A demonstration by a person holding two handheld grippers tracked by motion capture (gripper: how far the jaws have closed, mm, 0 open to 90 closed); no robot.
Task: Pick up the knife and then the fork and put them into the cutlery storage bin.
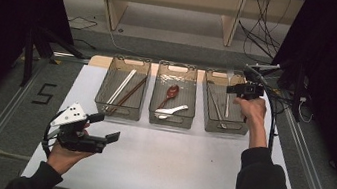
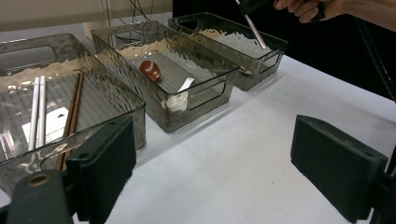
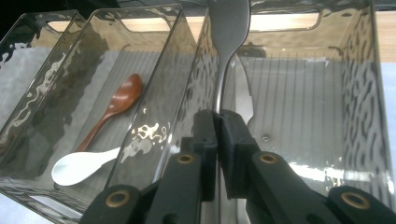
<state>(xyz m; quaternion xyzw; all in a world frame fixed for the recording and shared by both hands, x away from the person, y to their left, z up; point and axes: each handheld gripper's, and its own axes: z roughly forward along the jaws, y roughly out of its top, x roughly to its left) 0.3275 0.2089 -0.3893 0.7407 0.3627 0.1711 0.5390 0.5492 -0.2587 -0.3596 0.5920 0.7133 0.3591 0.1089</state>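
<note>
My right gripper [image 1: 233, 89] [image 3: 218, 116] is shut on the shaft of a silver metal utensil [image 3: 227, 28] with a broad flat end. It holds it over the right clear bin [image 1: 222, 130] [image 3: 364, 93]; the left gripper view shows the utensil [image 2: 254, 30] slanting down into that bin [image 2: 273, 58]. A table knife [image 3: 244, 98] [image 1: 215, 106] lies on the bin floor under it. My left gripper [image 1: 104, 134] [image 2: 215, 154] hovers over the white table near the front left, open with nothing between its jaws.
The middle bin [image 1: 171, 123] [image 2: 201, 95] holds a brown spoon [image 1: 172, 92] [image 3: 119, 100] and a white spoon [image 1: 171, 111] [image 3: 79, 165]. The left bin [image 1: 115, 114] holds silver chopsticks [image 2: 37, 107] and brown chopsticks [image 2: 72, 112]. Cables hang at the back right.
</note>
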